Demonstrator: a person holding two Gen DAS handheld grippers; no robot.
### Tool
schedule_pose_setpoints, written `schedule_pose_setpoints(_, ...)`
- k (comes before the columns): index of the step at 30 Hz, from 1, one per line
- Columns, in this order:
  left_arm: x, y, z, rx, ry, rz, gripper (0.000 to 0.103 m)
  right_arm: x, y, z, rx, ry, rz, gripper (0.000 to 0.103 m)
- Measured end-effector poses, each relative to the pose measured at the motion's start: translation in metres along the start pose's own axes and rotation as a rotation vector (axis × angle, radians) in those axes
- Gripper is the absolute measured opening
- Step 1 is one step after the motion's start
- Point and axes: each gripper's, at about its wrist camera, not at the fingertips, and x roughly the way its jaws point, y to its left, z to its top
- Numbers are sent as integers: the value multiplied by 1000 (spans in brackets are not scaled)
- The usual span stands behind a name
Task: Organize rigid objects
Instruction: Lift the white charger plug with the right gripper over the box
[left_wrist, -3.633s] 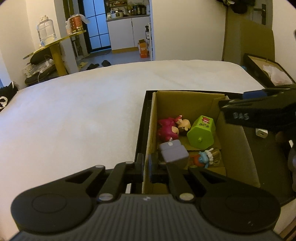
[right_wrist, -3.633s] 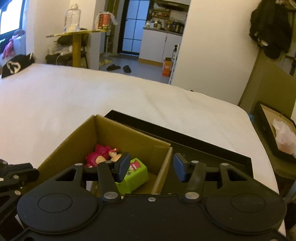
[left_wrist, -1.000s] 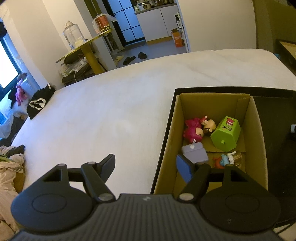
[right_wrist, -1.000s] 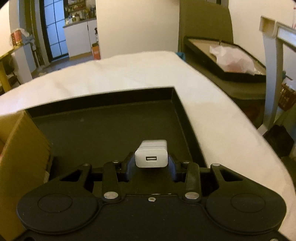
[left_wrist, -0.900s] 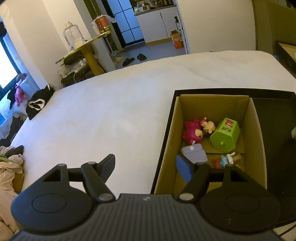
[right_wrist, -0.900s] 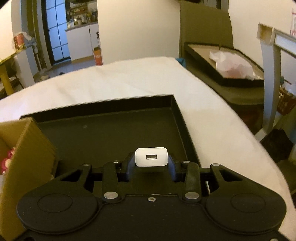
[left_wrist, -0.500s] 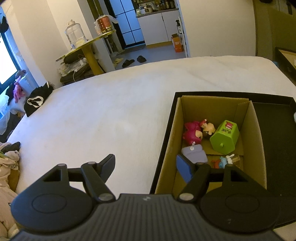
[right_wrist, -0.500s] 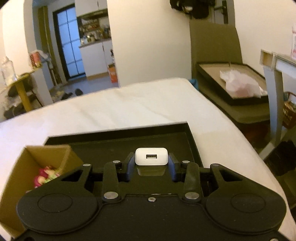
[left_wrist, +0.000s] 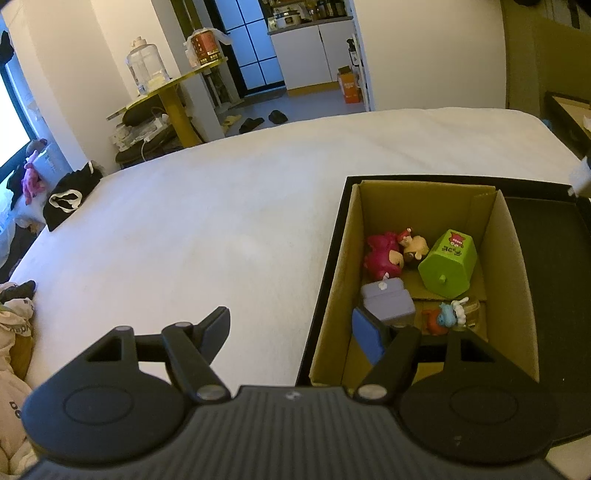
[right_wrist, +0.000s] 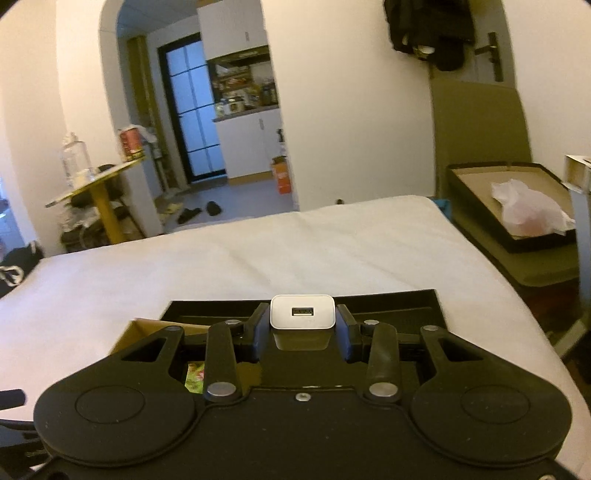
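- The right gripper (right_wrist: 303, 328) is holding a white USB charger (right_wrist: 303, 312) between its jaws, clamped on its two side faces, with the port end facing forward.
- The charger is hanging in the air above the black tray (right_wrist: 391, 297), which is lying on the white bed (right_wrist: 258, 254), just beside the cardboard box (left_wrist: 511, 258).
- The charger is looking small, hard and probably light; its smooth plastic shell could slip, so the flat sides are likely the safest place to grip it.
- The left gripper (left_wrist: 291, 326) is hovering near the box's near left corner with its jaws spread wide and carrying nothing.
- Inside the box, a pink figure (left_wrist: 382, 254), a green container (left_wrist: 447, 264), a grey block (left_wrist: 388, 304) and a small blue figure (left_wrist: 448, 315) are lying loosely together.
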Motion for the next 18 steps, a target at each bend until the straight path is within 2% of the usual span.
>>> schedule_pose_setpoints(7, 5, 3, -3, -2, 1, -31, 72, 7, 16, 0, -8, 17, 57, 36)
schedule_pose_setpoints(12, 11, 12, -5, -48, 10, -68, 72, 7, 35, 2, -31, 25, 110, 36)
schedule_pose_setpoints(18, 13, 21, -9, -83, 6, -104, 71, 14, 56, -5, -30, 93, 191, 36)
